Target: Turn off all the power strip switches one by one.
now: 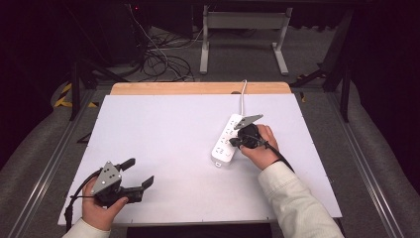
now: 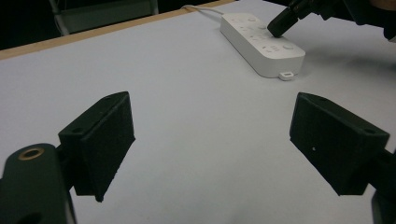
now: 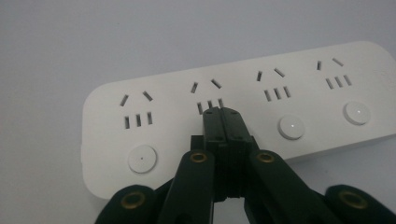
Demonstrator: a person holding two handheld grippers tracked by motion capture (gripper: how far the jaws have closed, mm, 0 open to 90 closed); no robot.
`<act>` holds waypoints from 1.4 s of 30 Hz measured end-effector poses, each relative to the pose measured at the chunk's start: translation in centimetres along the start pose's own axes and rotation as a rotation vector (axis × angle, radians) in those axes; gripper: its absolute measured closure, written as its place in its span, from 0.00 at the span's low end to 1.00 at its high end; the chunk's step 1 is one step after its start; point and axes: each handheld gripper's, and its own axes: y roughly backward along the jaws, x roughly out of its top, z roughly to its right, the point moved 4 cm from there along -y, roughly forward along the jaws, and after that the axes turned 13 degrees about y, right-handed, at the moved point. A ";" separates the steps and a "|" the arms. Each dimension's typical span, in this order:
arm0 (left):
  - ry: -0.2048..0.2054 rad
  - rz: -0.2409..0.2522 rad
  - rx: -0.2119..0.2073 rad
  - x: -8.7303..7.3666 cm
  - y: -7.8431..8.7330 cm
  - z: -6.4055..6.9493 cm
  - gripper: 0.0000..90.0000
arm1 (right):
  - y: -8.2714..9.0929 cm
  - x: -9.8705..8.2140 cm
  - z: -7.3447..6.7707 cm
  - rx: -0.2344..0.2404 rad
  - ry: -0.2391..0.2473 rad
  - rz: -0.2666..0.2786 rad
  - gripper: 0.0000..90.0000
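We saw a white worktop (image 1: 163,148) with a wooden strip along its far edge. On it, right of centre, lay a white power strip (image 1: 226,141), flat, long axis running roughly away from the person, its white cord (image 1: 242,96) leaving the far end and crossing the wooden edge.

Left tool (image 1: 137,176) sat at the near left corner, held in the left hand (image 1: 101,206), well apart from the power strip. Its jaws stood wide apart with nothing between them; in the left gripper view we saw bare worktop between the two black pads (image 2: 100,140). Released.

Right tool (image 1: 233,143) was held in the right hand (image 1: 260,148), cream sleeve (image 1: 289,198) coming in from the bottom right. In the right gripper view its jaws were pressed together, clenched, nothing held between them. The joined tip (image 3: 223,116) sat over the power strip (image 3: 233,112) at the second socket from the left in that view, just below the three short slots. We noted round white buttons, one per socket; three showed, and the tool covered the spot where this socket's button would be. It looked like the tip touched the face there, but we could not tell for sure from this angle. In the left gripper view the right tool (image 2: 275,30) met the strip's top face.
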 end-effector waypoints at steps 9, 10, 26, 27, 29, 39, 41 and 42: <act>0.003 -0.003 -0.002 0.0 0.0 0.1 0.16 | 0.0 0.0 -0.1 -0.008 0.003 -0.003 1.00; 0.002 -0.003 -0.002 0.0 0.0 0.1 0.16 | 0.0 0.0 -0.1 -0.008 0.006 -0.002 1.00; 0.006 -0.003 -0.008 -0.1 -0.1 0.3 0.16 | 0.0 0.1 -0.2 -0.015 -0.011 -0.026 1.00; 0.007 -0.001 -0.009 -0.1 -0.1 0.3 0.16 | 0.0 0.2 -0.2 -0.013 -0.009 -0.027 1.00; 0.008 -0.002 -0.009 -0.1 -0.1 0.3 0.16 | 0.0 0.2 -0.2 -0.018 -0.010 -0.029 1.00; 0.003 0.000 -0.006 0.0 0.0 0.2 0.16 | -0.1 0.2 -0.3 -0.024 -0.017 -0.031 1.00; 0.010 0.001 -0.009 0.0 0.0 0.2 0.16 | 0.0 0.4 -0.4 -0.042 0.011 0.012 1.00; 0.012 -0.001 -0.007 0.0 0.0 0.2 0.16 | 0.1 0.3 -0.4 -0.036 0.018 -0.002 1.00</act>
